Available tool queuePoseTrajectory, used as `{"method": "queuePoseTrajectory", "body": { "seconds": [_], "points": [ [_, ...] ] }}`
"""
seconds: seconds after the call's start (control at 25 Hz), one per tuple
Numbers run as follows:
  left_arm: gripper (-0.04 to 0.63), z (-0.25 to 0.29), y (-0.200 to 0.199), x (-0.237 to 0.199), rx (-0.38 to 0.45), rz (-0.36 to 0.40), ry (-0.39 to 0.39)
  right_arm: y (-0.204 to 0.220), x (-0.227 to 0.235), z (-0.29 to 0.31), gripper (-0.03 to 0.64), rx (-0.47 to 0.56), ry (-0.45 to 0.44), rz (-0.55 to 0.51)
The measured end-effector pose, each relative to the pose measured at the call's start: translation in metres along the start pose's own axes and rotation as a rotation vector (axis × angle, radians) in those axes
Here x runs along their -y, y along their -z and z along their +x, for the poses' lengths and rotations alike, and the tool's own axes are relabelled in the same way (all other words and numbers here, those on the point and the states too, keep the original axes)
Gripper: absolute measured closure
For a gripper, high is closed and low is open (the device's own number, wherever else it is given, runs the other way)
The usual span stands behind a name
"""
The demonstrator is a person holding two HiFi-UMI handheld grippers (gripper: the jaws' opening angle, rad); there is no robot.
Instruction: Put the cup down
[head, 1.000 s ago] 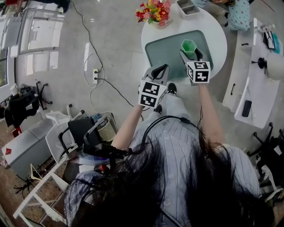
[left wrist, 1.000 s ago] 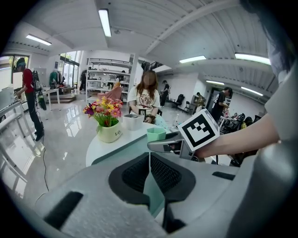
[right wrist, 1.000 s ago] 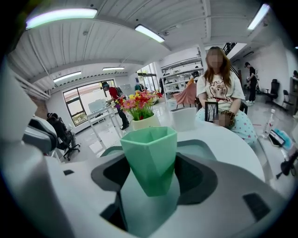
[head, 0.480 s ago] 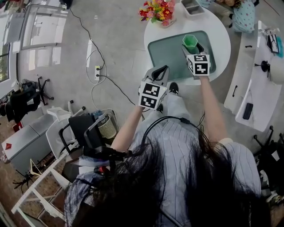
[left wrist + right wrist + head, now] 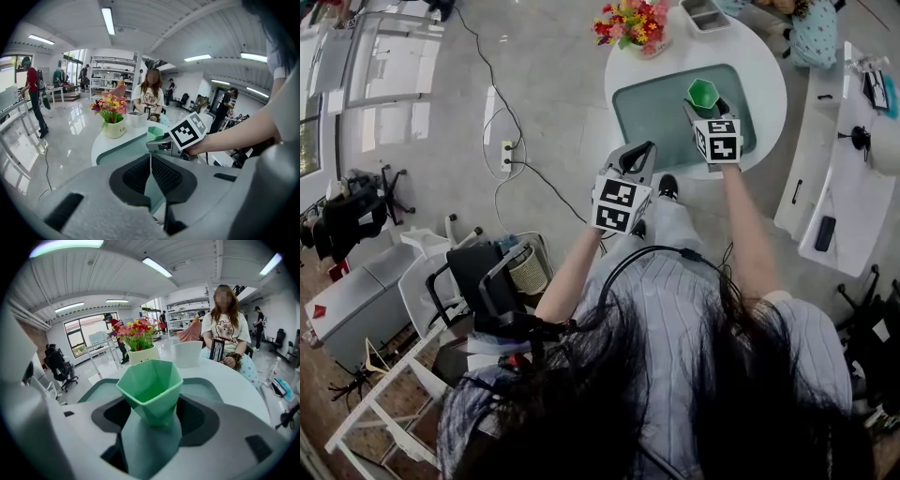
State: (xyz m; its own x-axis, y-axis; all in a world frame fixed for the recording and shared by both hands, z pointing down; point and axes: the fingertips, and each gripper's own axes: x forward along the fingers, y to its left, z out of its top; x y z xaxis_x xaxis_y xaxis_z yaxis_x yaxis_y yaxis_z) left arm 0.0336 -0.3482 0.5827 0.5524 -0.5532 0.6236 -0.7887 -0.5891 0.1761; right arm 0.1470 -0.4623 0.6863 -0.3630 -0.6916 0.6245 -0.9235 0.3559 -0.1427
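my right gripper (image 5: 151, 418) clamps the green cup (image 5: 150, 380) over the mat (image 5: 649, 117); i'd lower it level until its base seats, then release, left gripper (image 5: 150, 163) pinched empty.

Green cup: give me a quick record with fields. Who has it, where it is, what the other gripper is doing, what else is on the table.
Cup: green cup, faceted, upright
Held by: right gripper, fingers shut on its sides
Position: over the teal mat on the white round table; contact with the mat cannot be told
Other gripper: left gripper, fingers together, empty, near the table's edge
Also on table: potted flowers, white container
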Motion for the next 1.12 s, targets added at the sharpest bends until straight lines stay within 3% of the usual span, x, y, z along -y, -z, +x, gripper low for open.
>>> {"method": "queuePoseTrajectory", "body": {
  "seconds": [0.6,0.84,1.12],
  "points": [
    [0.577,-0.012,0.011,-0.003,-0.006,-0.006,-0.019,0.016,0.004,-0.012,0.304,-0.054,0.019,0.12],
    [0.576,-0.016,0.008,0.002,0.006,0.01,-0.007,0.003,0.005,-0.043,0.304,0.024,0.038,0.214],
    [0.576,-0.034,0.011,0.011,0.03,0.025,0.003,-0.006,-0.017,-0.099,0.305,0.129,0.027,0.216]
  ]
}}
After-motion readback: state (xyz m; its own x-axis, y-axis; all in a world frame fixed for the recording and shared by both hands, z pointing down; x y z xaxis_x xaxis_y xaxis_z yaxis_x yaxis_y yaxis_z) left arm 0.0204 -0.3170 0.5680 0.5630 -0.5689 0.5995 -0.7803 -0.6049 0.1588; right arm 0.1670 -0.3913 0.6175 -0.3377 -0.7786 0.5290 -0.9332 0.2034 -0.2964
